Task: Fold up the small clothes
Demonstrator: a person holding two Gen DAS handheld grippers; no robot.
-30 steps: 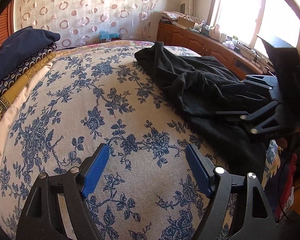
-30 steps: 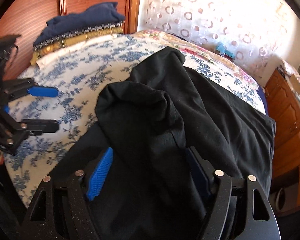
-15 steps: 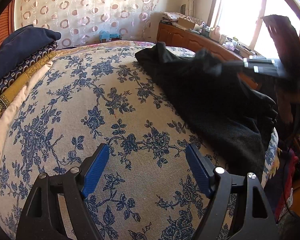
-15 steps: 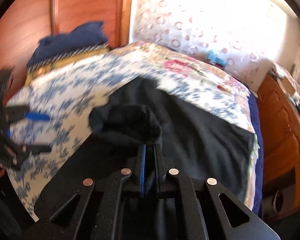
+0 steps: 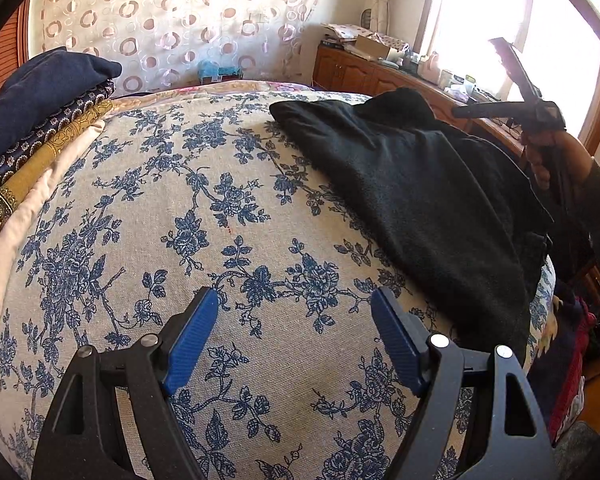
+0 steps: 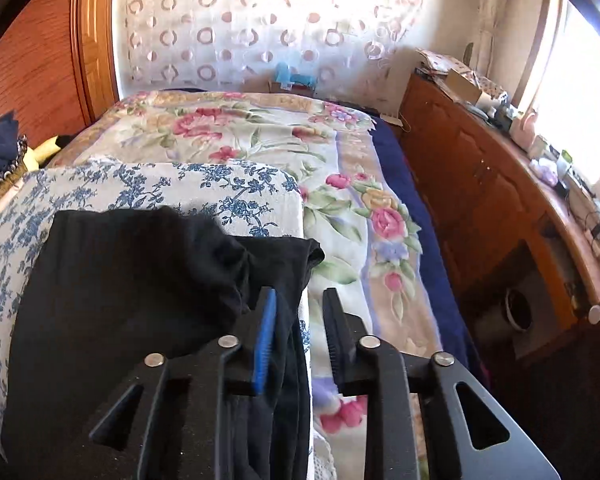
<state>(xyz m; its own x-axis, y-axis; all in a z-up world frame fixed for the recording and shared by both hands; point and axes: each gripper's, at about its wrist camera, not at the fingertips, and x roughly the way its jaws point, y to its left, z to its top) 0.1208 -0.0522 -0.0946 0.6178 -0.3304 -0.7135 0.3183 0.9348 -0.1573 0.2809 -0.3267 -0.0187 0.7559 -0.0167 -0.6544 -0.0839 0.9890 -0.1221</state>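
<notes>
A black garment (image 5: 412, 184) lies spread along the right side of the blue-flowered bedspread (image 5: 180, 200). My left gripper (image 5: 294, 300) hovers open over bare bedspread, left of the garment, nothing between its blue pads. A hand holds my right gripper (image 5: 460, 111) raised over the garment's far right edge. In the right wrist view its jaws (image 6: 300, 294) are opening with a narrow gap. The black garment (image 6: 140, 280) lies under and beside the left finger (image 6: 266, 332); a fold of it shows in the gap, and the pads do not pinch it.
Folded clothes (image 5: 40, 120) are stacked at the bed's left edge by the wooden headboard (image 6: 40, 60). A pink-flowered blanket (image 6: 340, 184) covers the bed beyond the bedspread. A cluttered wooden dresser (image 6: 500, 208) runs along the right under a bright window.
The right gripper shut on a bunched fold of the black garment, lifted, rolled and swung it toward the bed's right side, and its jaws have now parted. The left gripper has not moved.
</notes>
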